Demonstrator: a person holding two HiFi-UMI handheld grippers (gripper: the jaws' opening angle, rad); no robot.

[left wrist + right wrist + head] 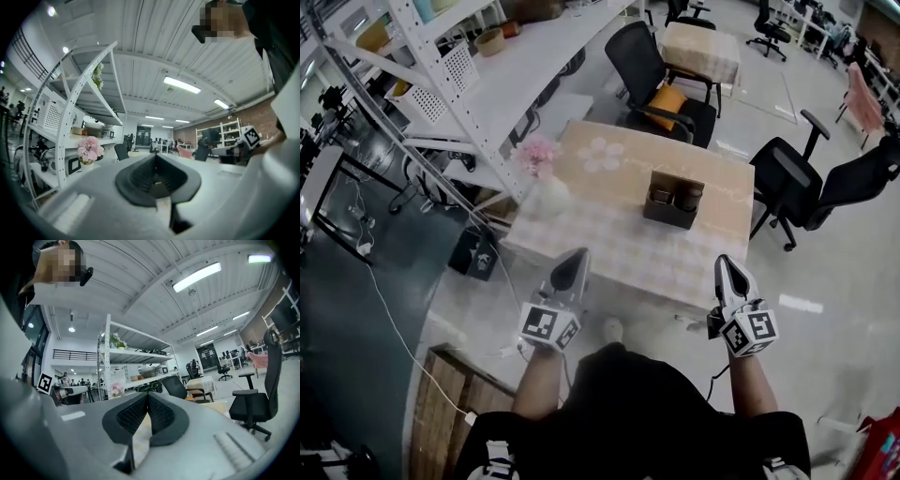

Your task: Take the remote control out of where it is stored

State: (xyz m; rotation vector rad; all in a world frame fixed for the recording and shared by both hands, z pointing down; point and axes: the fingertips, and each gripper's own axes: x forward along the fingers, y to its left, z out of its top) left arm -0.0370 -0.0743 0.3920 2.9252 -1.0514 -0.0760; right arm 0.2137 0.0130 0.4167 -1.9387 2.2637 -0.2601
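Observation:
A dark brown holder box (673,208) stands on the table (619,246), near its right middle. Two dark items poke up from it; which one is the remote control I cannot tell. Both grippers hover at the table's near edge, well short of the box. My left gripper (578,255) is shut and empty, its pads meeting at the tip (154,157). My right gripper (724,262) is also shut with nothing in it (148,395). Both gripper views look level across the room and do not show the box.
A vase of pink flowers (546,180) stands at the table's left corner. White shelving (441,75) runs along the left. Black office chairs sit behind the table (661,80) and to its right (825,187). A wooden crate (455,403) lies at the lower left.

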